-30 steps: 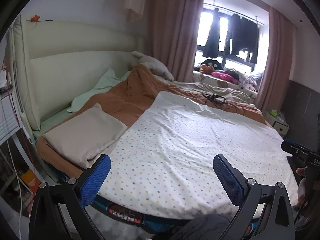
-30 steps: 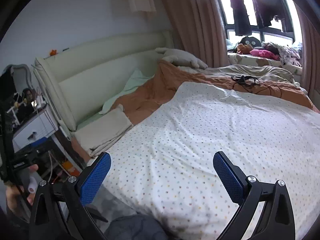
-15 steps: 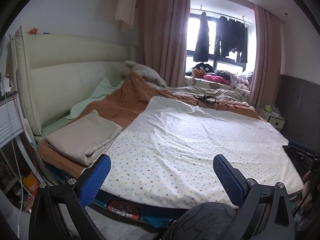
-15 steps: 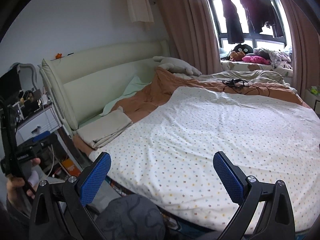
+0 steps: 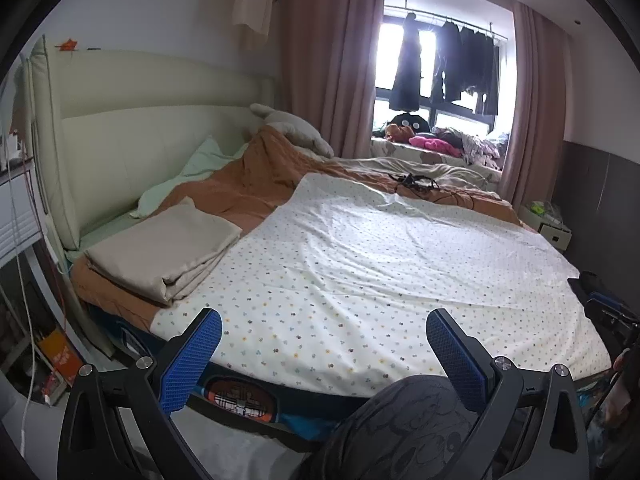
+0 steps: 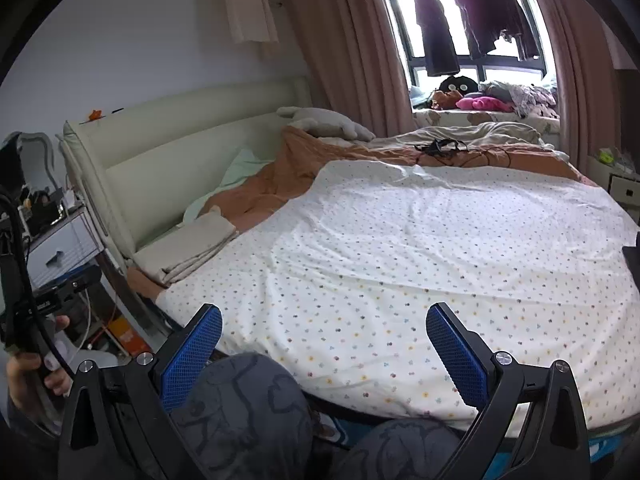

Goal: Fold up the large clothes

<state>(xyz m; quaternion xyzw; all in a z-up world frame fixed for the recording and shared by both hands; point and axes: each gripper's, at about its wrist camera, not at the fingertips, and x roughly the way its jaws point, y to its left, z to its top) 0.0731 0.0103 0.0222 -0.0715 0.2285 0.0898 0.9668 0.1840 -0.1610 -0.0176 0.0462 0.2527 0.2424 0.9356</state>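
A large white sheet with small coloured dots (image 5: 380, 264) (image 6: 420, 256) lies spread flat over the bed, reaching its near edge. My left gripper (image 5: 322, 356) is open, held back from the bed's near edge above a knee in dark patterned trousers (image 5: 404, 428). My right gripper (image 6: 322, 354) is open too, nothing between its blue pads, above the person's knees (image 6: 244, 408). Neither touches the sheet. A folded beige cloth (image 5: 164, 248) (image 6: 192, 244) rests at the bed's near left corner, by the headboard.
An orange blanket (image 5: 256, 184) and a mint pillow (image 5: 192, 172) lie by the cream headboard (image 5: 132, 136). A black cable tangle (image 5: 412, 182) sits at the far side. A nightstand (image 6: 60, 248) stands left, a small cabinet (image 5: 554, 232) right. Clothes hang at the window (image 5: 440, 64).
Both grippers have pulled back and away from the bed, so the person's knees now show below them. Both stay open. The sheet has not moved.
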